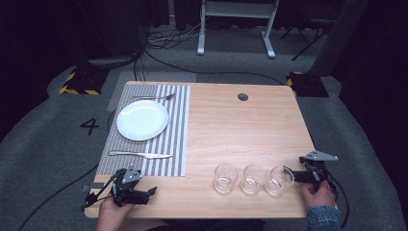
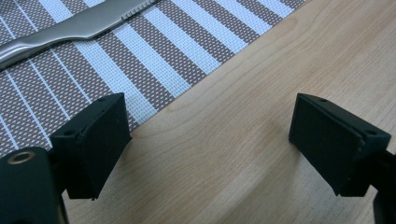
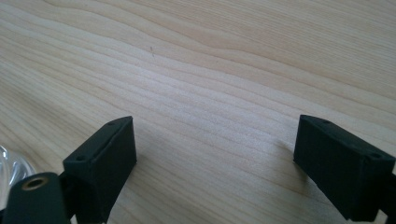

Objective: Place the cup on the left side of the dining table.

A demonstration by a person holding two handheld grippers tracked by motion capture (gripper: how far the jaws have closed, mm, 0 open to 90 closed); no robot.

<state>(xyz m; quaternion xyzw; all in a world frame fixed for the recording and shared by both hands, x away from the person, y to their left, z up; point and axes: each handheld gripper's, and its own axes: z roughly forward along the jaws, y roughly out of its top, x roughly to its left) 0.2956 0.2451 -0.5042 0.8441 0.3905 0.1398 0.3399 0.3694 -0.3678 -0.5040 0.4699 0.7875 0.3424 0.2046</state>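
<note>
Three clear, round, empty drinking glasses stand in a row near the front edge of the light wooden bench (image 1: 240, 130); the rightmost glass (image 1: 279, 180) sits just beside the right gripper (image 1: 294, 176). Its black fingers (image 3: 102, 163) gape wide over bare wood. The left gripper (image 1: 153, 191) rests by the striped woven placemat (image 1: 178, 144), its fingers (image 2: 93, 140) wide too.

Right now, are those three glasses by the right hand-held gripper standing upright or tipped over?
Upright. In the high view the three glasses stand in a row on the table, round rims facing up.
</note>
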